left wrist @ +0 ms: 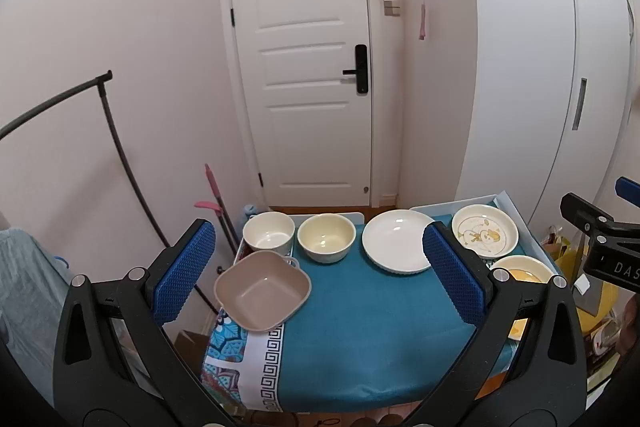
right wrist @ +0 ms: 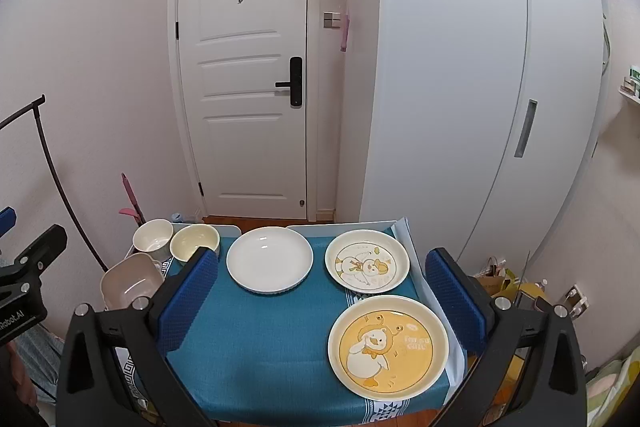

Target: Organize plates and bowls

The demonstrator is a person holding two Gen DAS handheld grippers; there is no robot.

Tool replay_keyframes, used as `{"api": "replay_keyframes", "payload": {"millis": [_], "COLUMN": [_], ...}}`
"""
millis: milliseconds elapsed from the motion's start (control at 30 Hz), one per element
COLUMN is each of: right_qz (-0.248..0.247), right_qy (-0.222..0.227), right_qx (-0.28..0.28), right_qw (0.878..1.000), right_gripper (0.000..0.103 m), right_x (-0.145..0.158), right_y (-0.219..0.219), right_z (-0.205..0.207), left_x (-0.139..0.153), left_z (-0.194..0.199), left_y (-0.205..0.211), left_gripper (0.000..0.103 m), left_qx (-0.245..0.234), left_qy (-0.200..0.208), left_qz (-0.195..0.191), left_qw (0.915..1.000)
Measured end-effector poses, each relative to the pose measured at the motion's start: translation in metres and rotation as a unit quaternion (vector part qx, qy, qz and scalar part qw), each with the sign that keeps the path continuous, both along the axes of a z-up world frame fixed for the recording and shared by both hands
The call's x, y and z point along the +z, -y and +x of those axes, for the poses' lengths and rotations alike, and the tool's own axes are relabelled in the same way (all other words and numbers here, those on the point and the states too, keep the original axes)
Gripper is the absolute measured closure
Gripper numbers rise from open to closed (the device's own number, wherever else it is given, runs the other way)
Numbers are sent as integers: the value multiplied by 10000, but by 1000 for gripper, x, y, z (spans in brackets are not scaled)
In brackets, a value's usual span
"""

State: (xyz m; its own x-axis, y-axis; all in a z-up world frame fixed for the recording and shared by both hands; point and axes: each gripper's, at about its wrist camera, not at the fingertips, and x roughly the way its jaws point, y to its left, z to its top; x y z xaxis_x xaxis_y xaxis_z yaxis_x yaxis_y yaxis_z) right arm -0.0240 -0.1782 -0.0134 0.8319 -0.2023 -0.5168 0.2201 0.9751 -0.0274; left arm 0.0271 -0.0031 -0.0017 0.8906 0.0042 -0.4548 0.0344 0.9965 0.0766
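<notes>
On a small table with a teal cloth stand a white cup-like bowl, a cream bowl, a beige square bowl at the left edge, a plain white plate, a cream duck plate and a yellow duck plate. My left gripper is open and empty above the near side of the table. My right gripper is open and empty, over the cloth between the white plate and the yellow plate.
A white door and a white wardrobe stand behind the table. A black clothes rail and a pink mop are at the left. Bags lie on the floor at the right.
</notes>
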Motion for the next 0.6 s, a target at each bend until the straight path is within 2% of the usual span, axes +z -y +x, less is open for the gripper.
{"api": "replay_keyframes", "payload": {"millis": [600], "right_qz": [84], "right_qy": [-99], "right_qx": [74], "right_qw": [9999], "right_gripper": [0], "right_x": [-5], "right_y": [2], "right_z": [12], "left_x": [-8], "left_z": [21], "left_y": [-1], "left_gripper": [0], "left_qx": [-71], "left_qy": [-105], "left_qz": [28], "left_qw": [9999]}}
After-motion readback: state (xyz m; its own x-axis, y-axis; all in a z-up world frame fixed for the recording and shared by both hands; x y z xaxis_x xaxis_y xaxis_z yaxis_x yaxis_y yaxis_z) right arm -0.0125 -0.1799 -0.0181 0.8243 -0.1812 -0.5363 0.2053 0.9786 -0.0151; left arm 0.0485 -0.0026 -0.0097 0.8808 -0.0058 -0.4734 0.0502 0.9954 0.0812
